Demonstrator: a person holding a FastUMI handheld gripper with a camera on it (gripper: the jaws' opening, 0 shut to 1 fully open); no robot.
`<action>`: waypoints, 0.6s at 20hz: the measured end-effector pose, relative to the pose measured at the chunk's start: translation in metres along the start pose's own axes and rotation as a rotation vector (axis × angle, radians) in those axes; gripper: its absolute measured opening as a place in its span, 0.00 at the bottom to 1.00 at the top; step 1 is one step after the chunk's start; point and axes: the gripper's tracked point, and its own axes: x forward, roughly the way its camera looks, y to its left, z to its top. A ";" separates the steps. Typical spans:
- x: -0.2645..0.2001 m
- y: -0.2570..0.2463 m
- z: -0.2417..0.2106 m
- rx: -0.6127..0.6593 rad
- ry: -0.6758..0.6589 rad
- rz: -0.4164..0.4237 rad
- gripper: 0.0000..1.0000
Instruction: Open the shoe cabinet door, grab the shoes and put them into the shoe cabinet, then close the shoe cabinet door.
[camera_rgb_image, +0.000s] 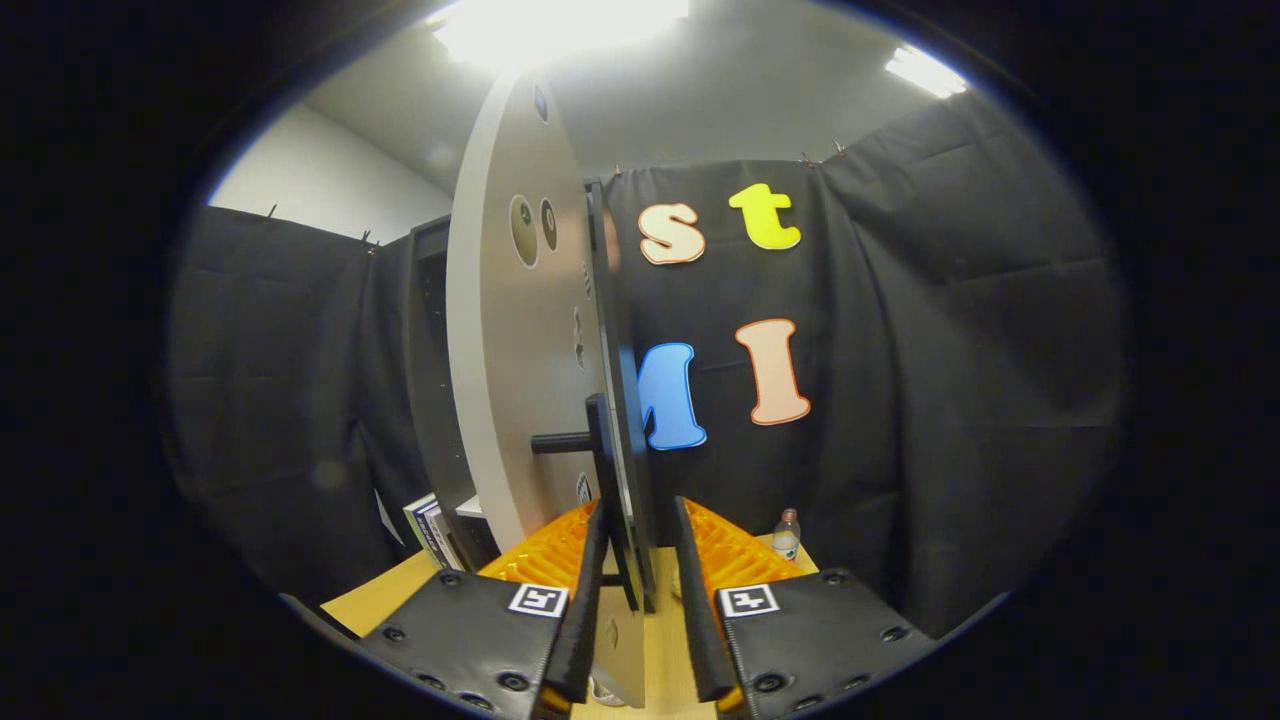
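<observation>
A: Which step is this, do you reckon?

B: The door one, opening or closing, I can't tell which. The shoe cabinet door (520, 330) stands edge-on just ahead of the claw (640, 610), swung out from the dark cabinet body (432, 380) behind it.

A: And the claw itself?

B: Spread. Its two fingers straddle the door's lower edge with a gap on each side; I can't see either finger pressing on the panel. The dark handle (575, 442) pokes out from the door face, above and just beyond the fingers.

A: Any shoes about?

B: None I can pick out. A small bottle (787, 534) stands on the wooden surface (385, 597) near the black cloth wall, and some books (432, 530) lean at the foot of the cabinet.

A: So what does the next move call for?

B: I'd judge pushing or hooking the door edge sideways along its swing, keeping the fingers clear of the handle
</observation>
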 end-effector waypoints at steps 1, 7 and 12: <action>-0.010 -0.003 0.002 -0.016 0.003 -0.016 0.58; -0.058 0.033 -0.004 -0.119 0.047 -0.012 0.97; -0.056 0.106 -0.045 -0.082 0.100 0.093 0.98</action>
